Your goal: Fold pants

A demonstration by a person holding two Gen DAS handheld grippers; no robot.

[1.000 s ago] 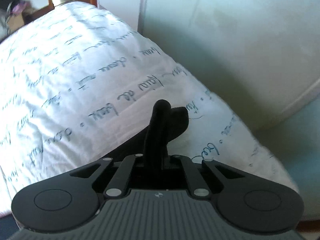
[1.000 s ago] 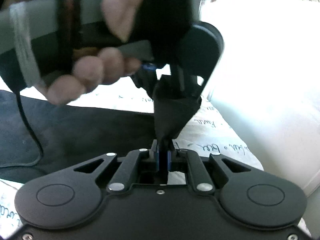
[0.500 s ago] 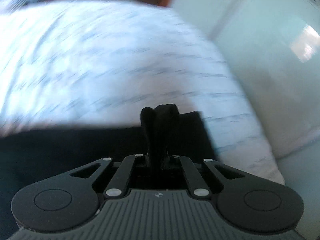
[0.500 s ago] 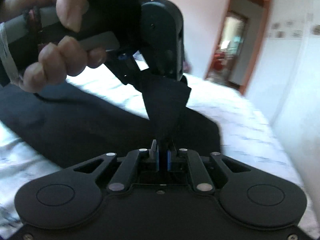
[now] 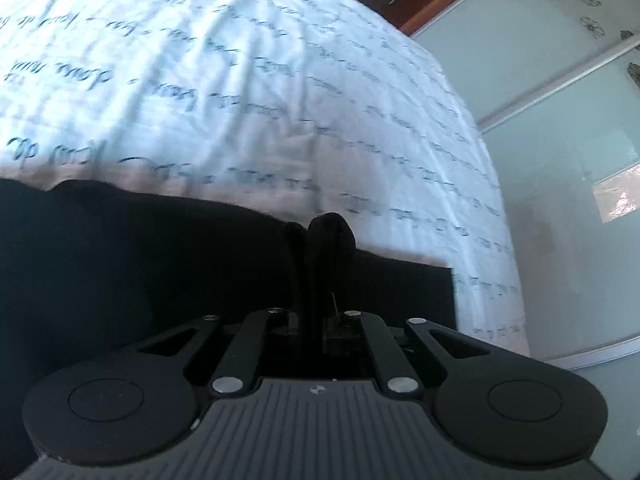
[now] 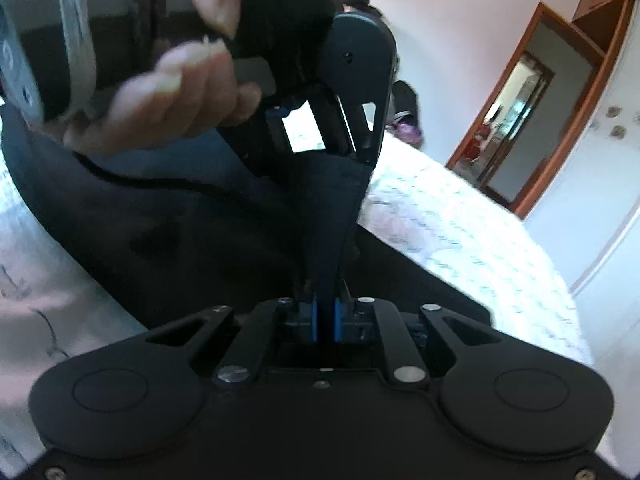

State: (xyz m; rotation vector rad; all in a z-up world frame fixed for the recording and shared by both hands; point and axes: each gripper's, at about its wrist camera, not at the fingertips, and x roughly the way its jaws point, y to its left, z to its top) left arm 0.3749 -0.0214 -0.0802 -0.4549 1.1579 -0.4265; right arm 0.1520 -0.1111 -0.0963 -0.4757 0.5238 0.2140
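The black pants [image 5: 140,264] lie across the white bed sheet [image 5: 240,80] with blue script, filling the lower left of the left wrist view. My left gripper [image 5: 320,244] is shut on a bunched fold of the pants' edge, which hides its fingers. In the right wrist view my right gripper [image 6: 326,300] is shut on the same edge of the pants [image 6: 180,248]. A taut strip of fabric runs from it up to the left gripper [image 6: 320,160], which a hand [image 6: 168,92] holds close above. Both hold the cloth a little above the bed.
Pale glass wardrobe doors [image 5: 560,160] stand close along the bed's right side. A wooden door frame [image 6: 532,112] and a pink wall [image 6: 460,20] lie beyond the bed. A black cable [image 6: 160,180] hangs from the left gripper over the pants. Dark items [image 6: 404,112] sit past the bed's far end.
Both grippers have swept sideways across the bed with the pants' edge and rolled. More black fabric now lies under the left gripper, and the doorway has come into the right view.
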